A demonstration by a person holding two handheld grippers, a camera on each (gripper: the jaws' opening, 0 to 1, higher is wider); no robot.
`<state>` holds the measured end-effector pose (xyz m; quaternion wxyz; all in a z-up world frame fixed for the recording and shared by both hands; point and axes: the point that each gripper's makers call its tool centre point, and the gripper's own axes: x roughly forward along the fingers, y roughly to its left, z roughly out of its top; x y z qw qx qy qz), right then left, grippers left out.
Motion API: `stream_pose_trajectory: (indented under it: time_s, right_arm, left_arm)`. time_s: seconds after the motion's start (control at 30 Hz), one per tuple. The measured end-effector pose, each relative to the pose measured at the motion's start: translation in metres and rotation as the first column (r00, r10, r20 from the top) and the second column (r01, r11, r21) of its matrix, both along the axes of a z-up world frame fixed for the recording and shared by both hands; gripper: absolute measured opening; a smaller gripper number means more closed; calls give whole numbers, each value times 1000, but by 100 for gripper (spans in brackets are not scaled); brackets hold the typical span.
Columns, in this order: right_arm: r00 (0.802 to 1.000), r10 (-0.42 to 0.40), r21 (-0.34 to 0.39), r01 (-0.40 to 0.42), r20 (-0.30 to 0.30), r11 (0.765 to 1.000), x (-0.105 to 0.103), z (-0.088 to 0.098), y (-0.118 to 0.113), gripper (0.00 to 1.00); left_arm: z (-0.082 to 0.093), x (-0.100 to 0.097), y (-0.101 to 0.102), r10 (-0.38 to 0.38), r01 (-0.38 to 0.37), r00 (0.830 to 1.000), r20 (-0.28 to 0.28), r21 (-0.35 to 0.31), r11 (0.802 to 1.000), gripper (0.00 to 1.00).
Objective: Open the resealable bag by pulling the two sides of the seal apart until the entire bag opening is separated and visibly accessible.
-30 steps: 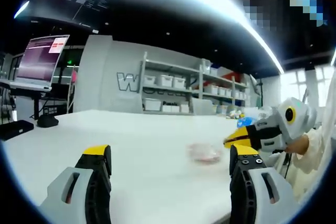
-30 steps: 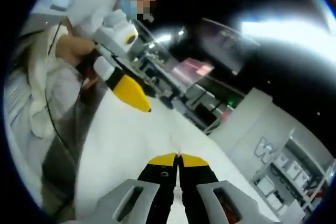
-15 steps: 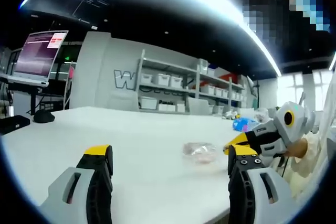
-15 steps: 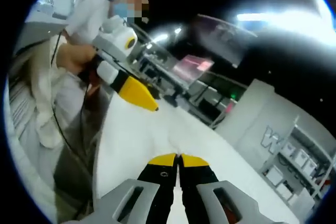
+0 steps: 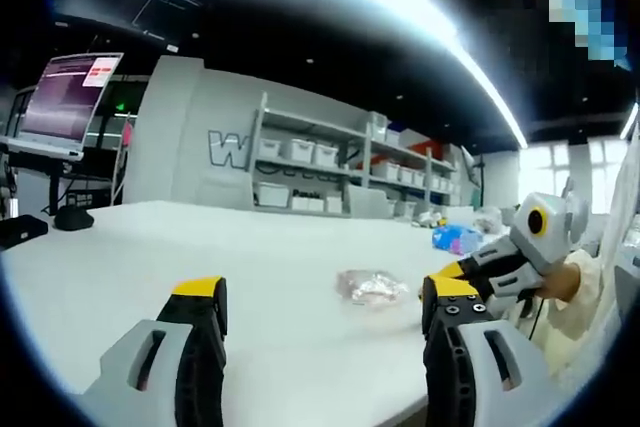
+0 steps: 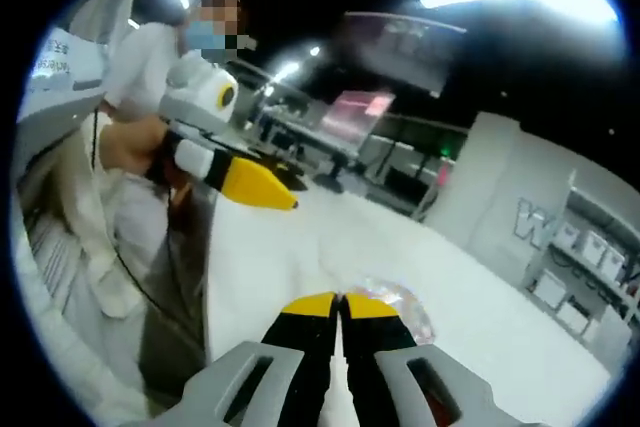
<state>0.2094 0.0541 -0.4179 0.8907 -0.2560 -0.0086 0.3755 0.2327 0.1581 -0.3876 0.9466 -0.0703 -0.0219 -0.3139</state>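
The resealable bag (image 5: 368, 288) is seen lying flat on the white worktop (image 5: 150, 247), clear and crumpled, with something pinkish inside; it is judged to be left there so that both claws can reach its seal from opposite sides. No part of the seal can be made out, so it cannot be told whether any of it has been parted.

In the left gripper view, the left claw (image 5: 322, 299) is held low over the near edge of the worktop with its jaws spread wide, nothing between them and nothing touched. The bag is framed in the gap between them but lies further off.

To the right in the same view, the right claw (image 5: 455, 269) is brought in just beside the bag, apart from it as far as can be told.

In the right gripper view, the right claw (image 6: 340, 301) is shown with its yellow tips pressed together and nothing visibly pinched. The bag (image 6: 398, 304) lies just beyond them.
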Motion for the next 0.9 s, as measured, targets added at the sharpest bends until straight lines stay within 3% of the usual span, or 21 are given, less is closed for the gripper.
stream_pose_trajectory:
  time_s: [0.57, 0.9]
  right_arm:
    - [991, -1, 66, 10, -131, 998, -8, -6, -2, 2]
    - [989, 34, 113, -17, -143, 993, -20, 7, 7, 9]
  left_arm:
    - [-3, 0, -3, -4, 4, 1000, 1, 14, 1000, 79]
    - [-5, 1, -3, -6, 6, 1000, 0, 29, 1000, 79]
